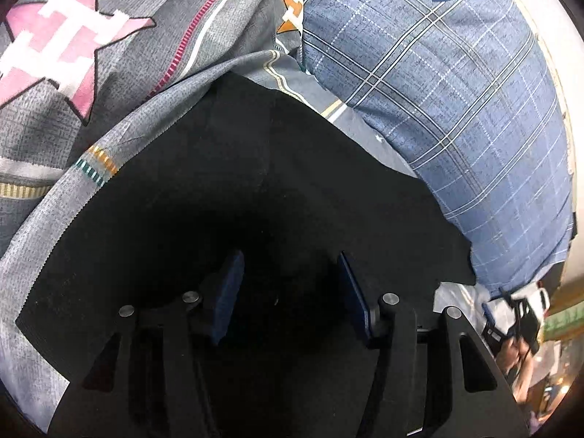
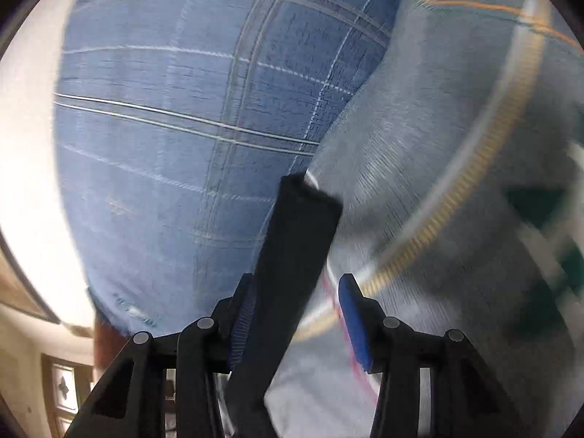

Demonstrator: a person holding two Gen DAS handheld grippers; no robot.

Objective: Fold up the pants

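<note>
The black pants (image 1: 255,189) lie spread on the grey patterned bedsheet (image 1: 146,36) in the left wrist view. My left gripper (image 1: 290,277) is open just above the black cloth, its blue pads (image 1: 228,292) apart with nothing between them. In the right wrist view a narrow band of the black pants (image 2: 295,241) runs up between the fingers of my right gripper (image 2: 295,314). The jaws stand open, with a gap between the band and the right blue pad (image 2: 352,321). The band leans against the left pad.
A blue plaid pillow (image 1: 456,91) lies just right of the pants and fills the left half of the right wrist view (image 2: 182,127). The grey sheet (image 2: 438,182) is on the right there. The bed edge and room clutter (image 1: 522,328) show at the lower right.
</note>
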